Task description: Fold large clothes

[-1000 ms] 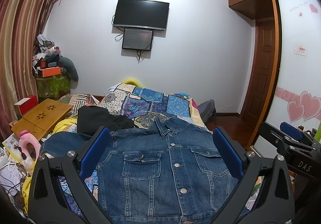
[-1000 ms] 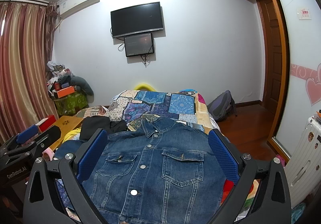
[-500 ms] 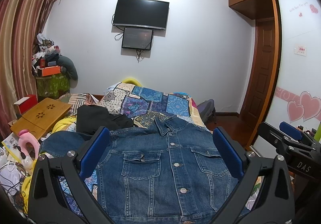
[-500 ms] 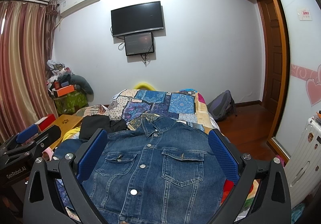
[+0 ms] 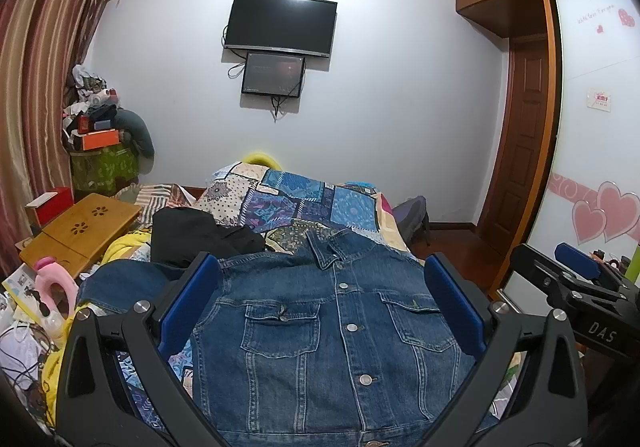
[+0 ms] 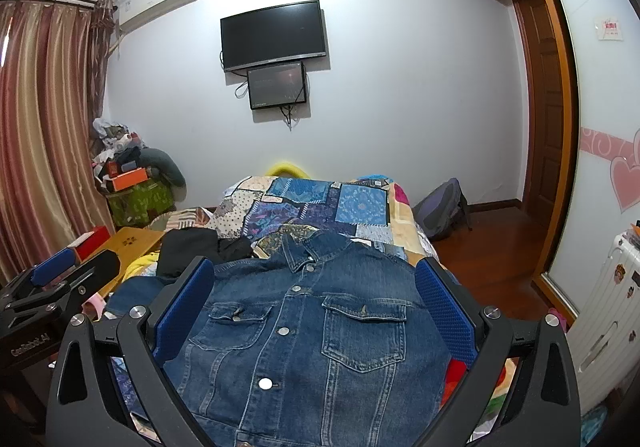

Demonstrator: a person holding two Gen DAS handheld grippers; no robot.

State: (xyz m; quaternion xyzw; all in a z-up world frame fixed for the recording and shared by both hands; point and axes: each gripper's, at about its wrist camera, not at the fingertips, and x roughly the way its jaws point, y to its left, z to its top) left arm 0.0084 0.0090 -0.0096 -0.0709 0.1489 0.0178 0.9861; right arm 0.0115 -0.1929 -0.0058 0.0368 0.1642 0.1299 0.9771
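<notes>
While the denim jacket (image 5: pixel 340 331) lies buttoned across the bed's (image 5: pixel 304 199) near edge, seemingly flat, left claw (image 5: pixel 320 311) and right claw (image 6: pixel 312 311) gape wide, empty.

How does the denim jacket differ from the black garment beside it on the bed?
The denim jacket is blue and spread flat, front up and buttoned; the black garment is plain and bunched in a heap. The jacket lies nearer the cameras, the black garment further back-left. Both rest on the patchwork bedspread.

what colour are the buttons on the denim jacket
Silver metal, on the blue denim jacket; clearest in the right wrist view.
</notes>
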